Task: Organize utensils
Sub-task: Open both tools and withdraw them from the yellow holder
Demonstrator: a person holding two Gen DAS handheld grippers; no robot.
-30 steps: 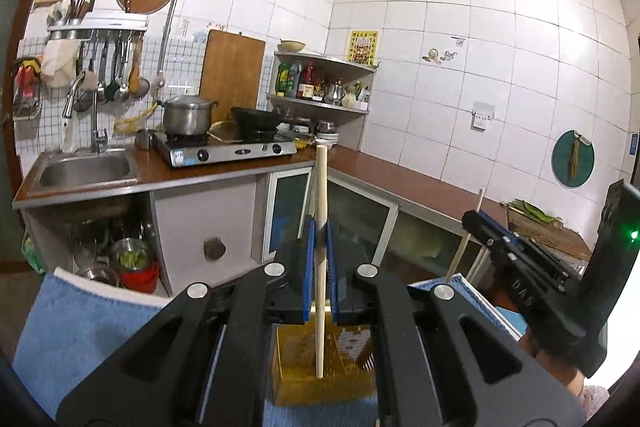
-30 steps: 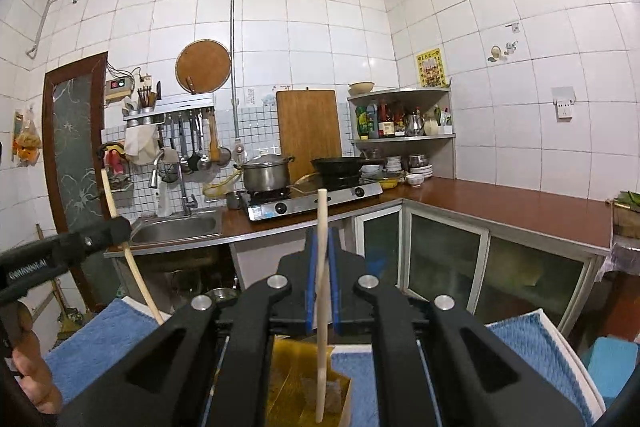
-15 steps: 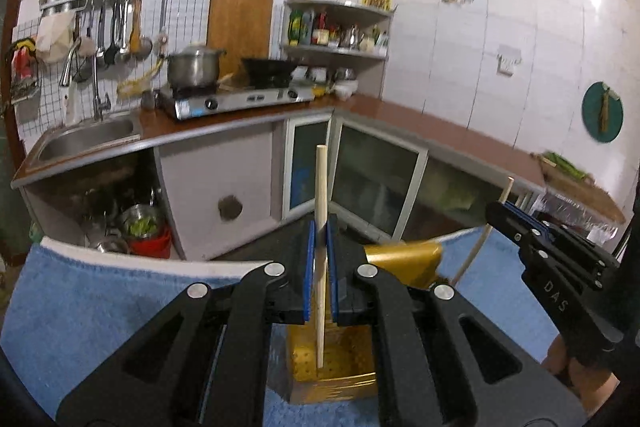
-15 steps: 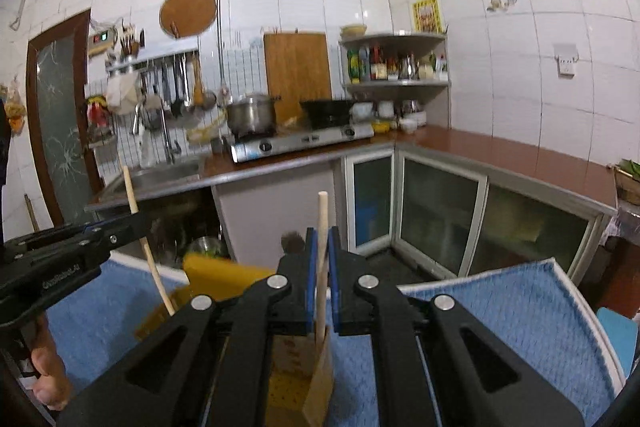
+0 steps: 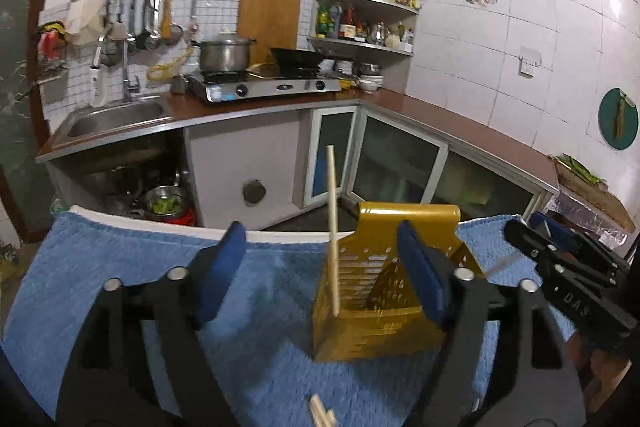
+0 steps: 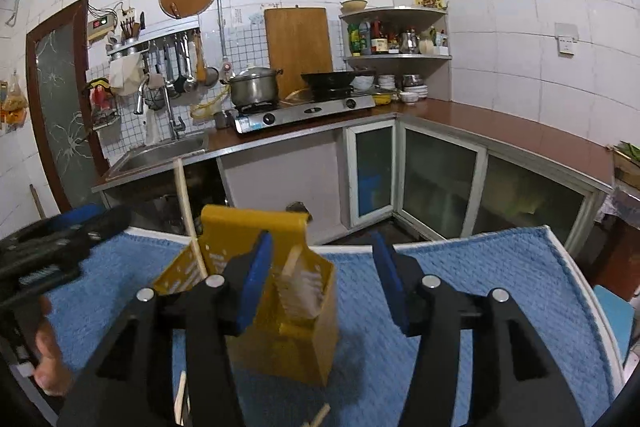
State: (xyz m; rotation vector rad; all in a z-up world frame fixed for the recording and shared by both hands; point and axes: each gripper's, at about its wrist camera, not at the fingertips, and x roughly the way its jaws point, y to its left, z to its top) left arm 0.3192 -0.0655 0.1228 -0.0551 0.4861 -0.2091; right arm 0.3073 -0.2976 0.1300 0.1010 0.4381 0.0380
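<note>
Standing in a perforated yellow holder, a slim wooden chopstick.

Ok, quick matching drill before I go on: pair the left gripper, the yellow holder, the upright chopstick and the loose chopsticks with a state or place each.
Things:
1. left gripper
2. yellow holder
3. upright chopstick
4. loose chopsticks

States or places:
A. lying on the blue towel, near the bottom edge of the view
B. open, holding nothing
C. standing in the holder, leaning on its rim
D. standing on the towel, perforated walls

Pairs: 1-B, 2-D, 3-C, 4-A
</note>
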